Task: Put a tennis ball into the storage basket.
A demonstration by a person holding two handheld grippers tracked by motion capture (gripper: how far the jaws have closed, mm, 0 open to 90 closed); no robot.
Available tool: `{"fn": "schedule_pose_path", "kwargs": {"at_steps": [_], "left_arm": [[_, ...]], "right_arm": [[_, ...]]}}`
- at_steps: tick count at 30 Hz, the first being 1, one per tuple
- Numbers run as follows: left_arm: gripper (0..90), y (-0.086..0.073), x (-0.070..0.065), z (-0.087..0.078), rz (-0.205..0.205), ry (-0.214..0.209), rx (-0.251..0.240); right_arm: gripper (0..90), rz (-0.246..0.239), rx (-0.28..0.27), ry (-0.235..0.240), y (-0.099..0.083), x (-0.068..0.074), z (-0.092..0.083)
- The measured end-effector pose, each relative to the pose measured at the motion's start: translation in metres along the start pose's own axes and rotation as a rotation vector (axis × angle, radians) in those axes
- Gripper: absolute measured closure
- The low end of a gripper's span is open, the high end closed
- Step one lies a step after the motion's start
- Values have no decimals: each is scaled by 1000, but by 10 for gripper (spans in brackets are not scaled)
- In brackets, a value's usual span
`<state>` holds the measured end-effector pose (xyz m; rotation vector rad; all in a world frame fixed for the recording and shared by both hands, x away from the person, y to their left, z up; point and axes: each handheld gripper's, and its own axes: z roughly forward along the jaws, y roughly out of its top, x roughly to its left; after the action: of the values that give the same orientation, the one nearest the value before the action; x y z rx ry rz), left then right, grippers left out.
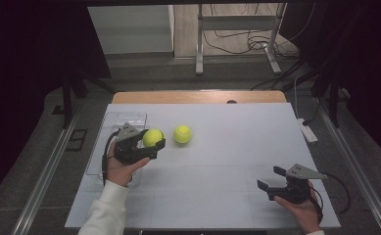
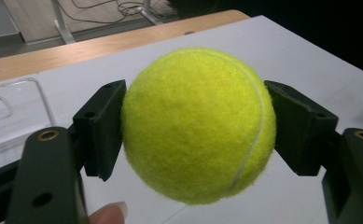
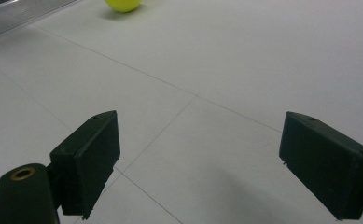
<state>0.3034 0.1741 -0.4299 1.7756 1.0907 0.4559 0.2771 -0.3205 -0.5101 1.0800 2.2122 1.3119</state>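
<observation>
A yellow tennis ball [image 1: 152, 137] is clamped in my left gripper [image 1: 153, 139], lifted just above the white table at its left side. In the left gripper view the ball [image 2: 198, 125] sits between both black pads [image 2: 101, 127], which press on its sides. A second tennis ball [image 1: 182, 133] lies on the table just to the right of the held one, and its lower edge shows at the top of the right gripper view [image 3: 122, 4]. My right gripper [image 1: 271, 178] rests low near the front right of the table, jaws wide apart with nothing between them [image 3: 195, 163].
A clear plastic tray [image 1: 121, 120] lies at the table's left edge, behind and under my left hand. The wooden table edge [image 1: 198, 96] runs along the back. A white power strip [image 1: 307, 130] lies off the right side. Bare table stretches between the two hands.
</observation>
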Motion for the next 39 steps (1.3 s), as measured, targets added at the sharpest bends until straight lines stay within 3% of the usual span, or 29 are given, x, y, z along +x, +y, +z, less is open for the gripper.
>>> {"fn": "schedule_pose_path", "kwargs": {"at_steps": [7,20,39], "left_arm": [[268,3,10,-2,-11,17,-1],[268,6,37,-6,-48,90,6],[268,9,58,-8,-63,155,20]], "right_arm": [[130,5,-7,-8,0,0,-1],[130,4,-2,-12,0,0,-1],[131,4,-5,-17,-1,0,-1]]}}
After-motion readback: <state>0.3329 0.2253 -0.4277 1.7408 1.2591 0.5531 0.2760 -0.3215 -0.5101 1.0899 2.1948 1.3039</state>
